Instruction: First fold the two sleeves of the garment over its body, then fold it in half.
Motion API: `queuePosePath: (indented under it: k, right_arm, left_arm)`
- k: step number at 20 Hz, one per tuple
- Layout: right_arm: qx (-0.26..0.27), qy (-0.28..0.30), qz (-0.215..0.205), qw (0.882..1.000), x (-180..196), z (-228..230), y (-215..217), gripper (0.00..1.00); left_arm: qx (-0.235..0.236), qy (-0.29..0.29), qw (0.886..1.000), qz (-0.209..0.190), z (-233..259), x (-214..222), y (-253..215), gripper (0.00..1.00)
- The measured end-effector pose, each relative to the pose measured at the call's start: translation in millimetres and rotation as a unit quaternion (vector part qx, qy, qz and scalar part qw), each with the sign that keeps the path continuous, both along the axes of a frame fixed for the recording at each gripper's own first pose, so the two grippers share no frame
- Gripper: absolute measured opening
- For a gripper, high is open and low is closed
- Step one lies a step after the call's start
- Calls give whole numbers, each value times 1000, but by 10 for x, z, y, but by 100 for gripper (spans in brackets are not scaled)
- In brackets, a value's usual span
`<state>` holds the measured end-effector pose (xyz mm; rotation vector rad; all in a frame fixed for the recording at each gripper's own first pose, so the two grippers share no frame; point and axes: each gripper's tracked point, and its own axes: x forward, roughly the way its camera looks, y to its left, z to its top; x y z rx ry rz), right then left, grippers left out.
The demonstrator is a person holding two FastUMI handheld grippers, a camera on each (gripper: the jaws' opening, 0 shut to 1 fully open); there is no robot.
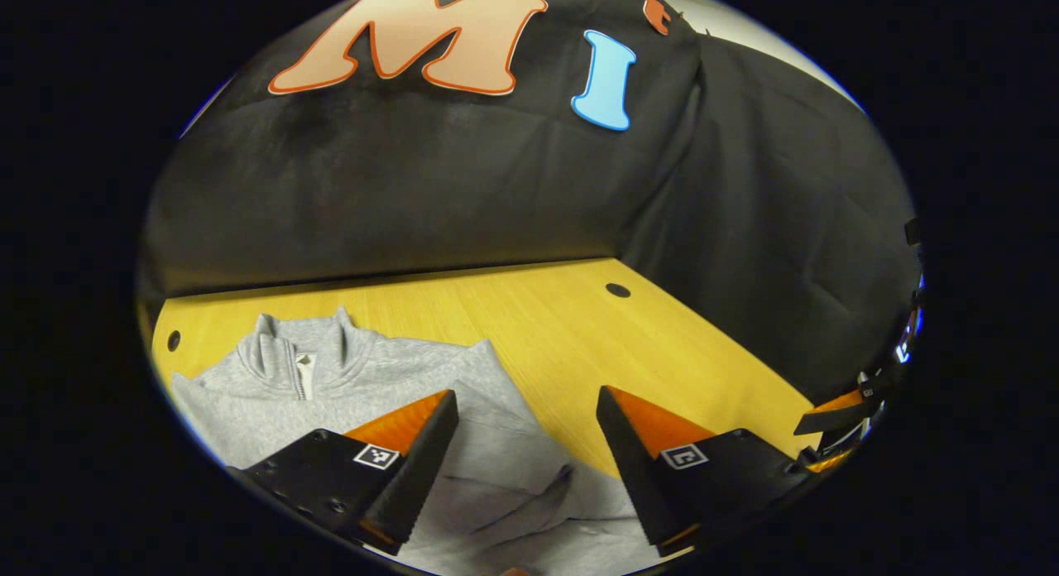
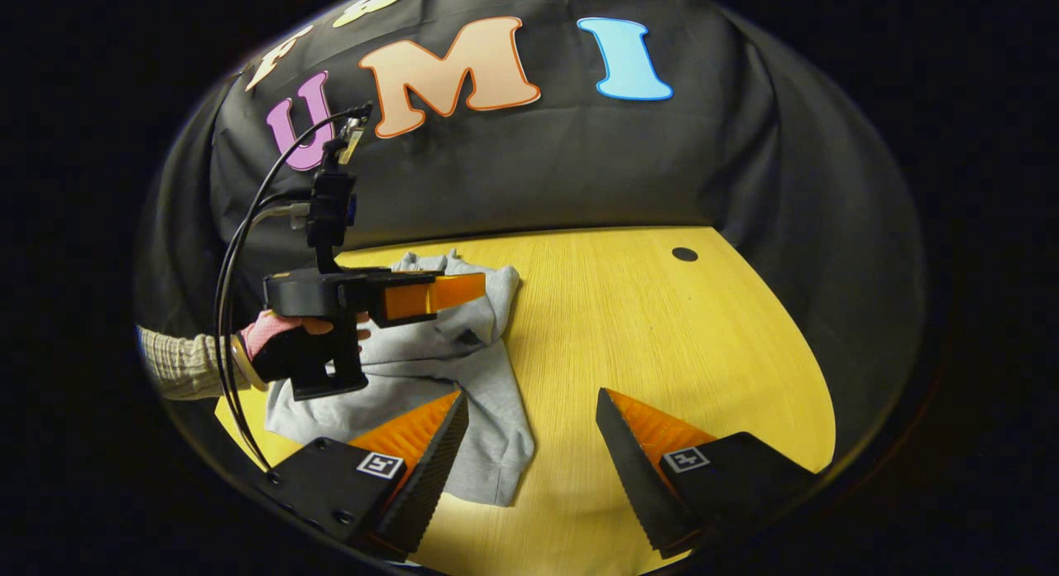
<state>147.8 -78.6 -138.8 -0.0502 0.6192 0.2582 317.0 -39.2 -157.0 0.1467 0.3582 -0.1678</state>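
Now: grey garment (image 2: 447, 369) lies rumpled on the yellow table (image 2: 662, 344), under and ahead-left of the right gripper (image 2: 529, 427), jaws spread, empty. Left gripper (image 1: 526, 423) hangs above it, likewise spread wide, collar (image 1: 302, 357) ahead-left.

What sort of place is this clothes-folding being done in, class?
Probably a staged recording booth, not a home: black cloth wall around a bare wooden table, one grey garment, and a hand holding cabled left tongs.

Both the left gripper (image 1: 527, 431) and right gripper (image 2: 531, 431) hover with jaws spread wide, gripping nothing.
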Motion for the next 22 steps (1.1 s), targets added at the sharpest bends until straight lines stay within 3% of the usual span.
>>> queuePosePath:
  k: [4, 7, 10, 17, 22]
  right_arm:
    - [-6, 5, 18, 1000, -63, -101, 105, 94]
    - [-10, 11, 32, 999, -115, -193, 213, 98]
    - [-20, 18, 48, 998, -185, -317, 281, 94]
    - [-40, 44, 78, 995, -394, -663, 401, 98]
    - [-58, 60, 90, 992, -531, -911, 451, 94]
  left_arm:
    - [-11, -13, 1000, 11, 223, -319, 192, 96]
    - [-4, -34, 999, 32, 443, -724, 492, 96]
    - [19, -41, 997, 61, 499, -1233, 859, 95]
    - [40, -9, 988, 146, 180, -2512, 1487, 95]
    - [0, 33, 974, 222, -368, -3227, 1657, 96]
